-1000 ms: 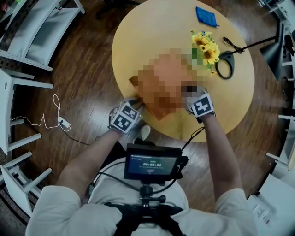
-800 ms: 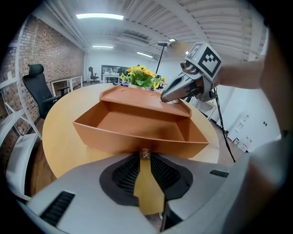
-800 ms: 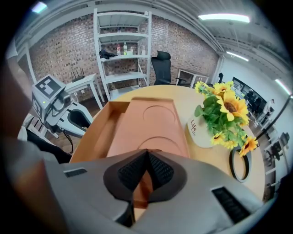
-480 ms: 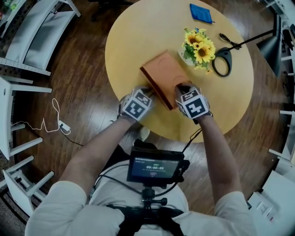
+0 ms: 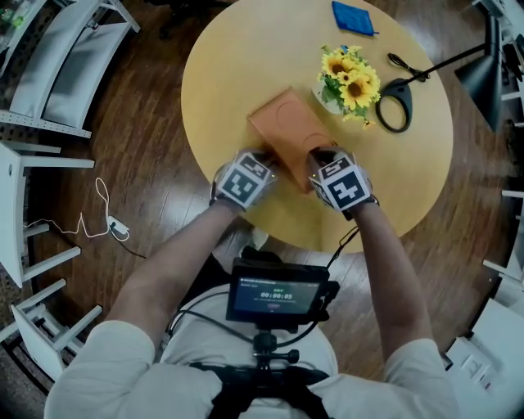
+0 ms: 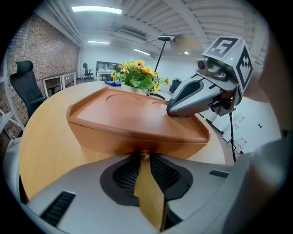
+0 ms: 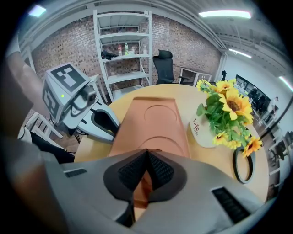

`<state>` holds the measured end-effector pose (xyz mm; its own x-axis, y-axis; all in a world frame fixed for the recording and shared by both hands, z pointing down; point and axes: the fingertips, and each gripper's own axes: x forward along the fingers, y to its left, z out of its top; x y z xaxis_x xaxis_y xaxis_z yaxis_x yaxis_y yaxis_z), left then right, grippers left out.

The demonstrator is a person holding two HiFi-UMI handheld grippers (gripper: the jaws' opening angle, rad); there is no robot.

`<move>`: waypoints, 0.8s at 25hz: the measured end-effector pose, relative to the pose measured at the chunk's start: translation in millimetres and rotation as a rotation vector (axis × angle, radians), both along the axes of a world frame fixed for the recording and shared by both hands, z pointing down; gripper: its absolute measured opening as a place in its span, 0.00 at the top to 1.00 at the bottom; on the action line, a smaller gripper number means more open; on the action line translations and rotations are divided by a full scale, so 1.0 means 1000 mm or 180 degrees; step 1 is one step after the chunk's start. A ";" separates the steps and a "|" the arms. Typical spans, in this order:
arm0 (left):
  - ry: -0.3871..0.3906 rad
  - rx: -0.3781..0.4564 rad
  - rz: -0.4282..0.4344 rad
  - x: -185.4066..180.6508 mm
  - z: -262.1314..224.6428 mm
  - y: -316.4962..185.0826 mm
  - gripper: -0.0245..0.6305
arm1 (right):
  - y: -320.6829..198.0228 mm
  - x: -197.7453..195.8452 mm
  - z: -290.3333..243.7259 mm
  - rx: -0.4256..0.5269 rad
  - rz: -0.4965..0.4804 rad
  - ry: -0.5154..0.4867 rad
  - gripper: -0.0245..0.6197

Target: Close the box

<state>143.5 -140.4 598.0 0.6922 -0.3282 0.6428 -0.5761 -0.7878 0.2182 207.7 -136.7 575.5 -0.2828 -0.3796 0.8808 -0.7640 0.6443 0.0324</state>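
Observation:
A brown wooden box (image 5: 285, 123) lies on the round table (image 5: 237, 57) with its lid down flat. My left gripper (image 5: 264, 159) is at the box's near side; in the left gripper view its tips (image 6: 145, 156) are pinched on a small brass clasp (image 6: 145, 155) under the lid's edge. My right gripper (image 5: 318, 155) is shut with nothing between its jaws. Its tips (image 6: 170, 110) rest on the near right corner of the lid (image 6: 132, 112). The right gripper view looks along the lid (image 7: 155, 116), with the left gripper (image 7: 113, 134) at the box's left side.
A white pot of sunflowers (image 5: 350, 80) stands just beyond the box on the right. A black lamp base ring (image 5: 399, 112) and a blue cloth (image 5: 354, 18) lie further off. White shelving (image 5: 57, 65) stands on the floor to the left. The table's near edge is just under both grippers.
The left gripper has moved forward and to the right, closer to the right one. A second ago the box lay under a mosaic patch; its lid now shows lying flat.

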 end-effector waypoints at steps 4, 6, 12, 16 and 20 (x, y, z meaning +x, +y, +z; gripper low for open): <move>-0.0026 -0.0022 0.0034 0.000 0.000 0.000 0.86 | 0.000 -0.001 0.000 0.0023 -0.0017 0.0003 0.96; -0.0046 -0.0051 0.0051 0.001 0.001 0.000 0.86 | 0.000 0.000 0.000 0.0024 -0.0011 0.0007 0.96; -0.0083 -0.0142 0.0076 0.000 0.003 0.000 0.86 | 0.000 -0.001 0.000 0.0033 0.0002 -0.0001 0.96; -0.0035 -0.0188 0.0101 -0.002 0.002 -0.001 0.85 | 0.000 -0.001 0.000 0.0105 0.0108 0.0017 0.96; -0.0040 -0.0160 0.0202 -0.005 -0.005 0.001 0.82 | 0.001 -0.001 -0.003 0.0264 0.0147 0.0007 0.96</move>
<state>138.5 -139.5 592.7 0.7023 -0.2510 0.6662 -0.5284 -0.8109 0.2515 207.0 -135.7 573.0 -0.2616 -0.4638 0.8464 -0.7927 0.6035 0.0858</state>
